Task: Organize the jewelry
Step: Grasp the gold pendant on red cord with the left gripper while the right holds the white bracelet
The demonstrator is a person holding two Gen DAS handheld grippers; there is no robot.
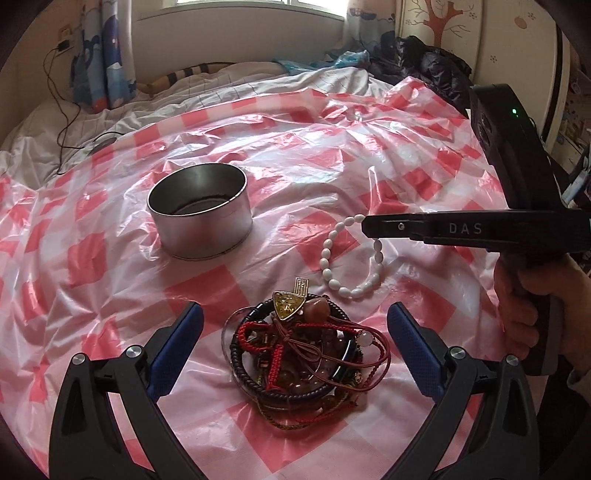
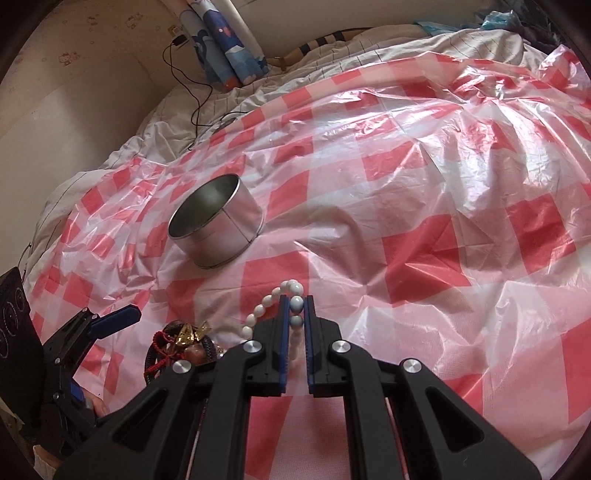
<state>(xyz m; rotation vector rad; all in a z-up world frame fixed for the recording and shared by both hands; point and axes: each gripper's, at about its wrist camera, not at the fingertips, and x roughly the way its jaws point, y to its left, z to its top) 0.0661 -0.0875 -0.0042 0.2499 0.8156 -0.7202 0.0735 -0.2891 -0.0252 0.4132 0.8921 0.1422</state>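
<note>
Right gripper (image 2: 296, 308) has its jaws clamped on the white bead bracelet (image 1: 349, 258). Left gripper (image 1: 295, 325) hangs wide open over the jewelry pile (image 1: 295, 347).

A red-and-white checked plastic sheet (image 1: 303, 155) lies crinkled over a bed, with a pale rumpled quilt (image 1: 207, 88) showing beyond its far edge. A black cable (image 2: 192, 96) runs down from a wall socket (image 2: 179, 38) beside a blue cartoon-printed curtain (image 1: 110, 55) and trails onto the quilt. At the far right, dark clothing (image 1: 432, 62) is heaped next to a white cupboard door painted with a brown tree (image 1: 443, 22).
</note>
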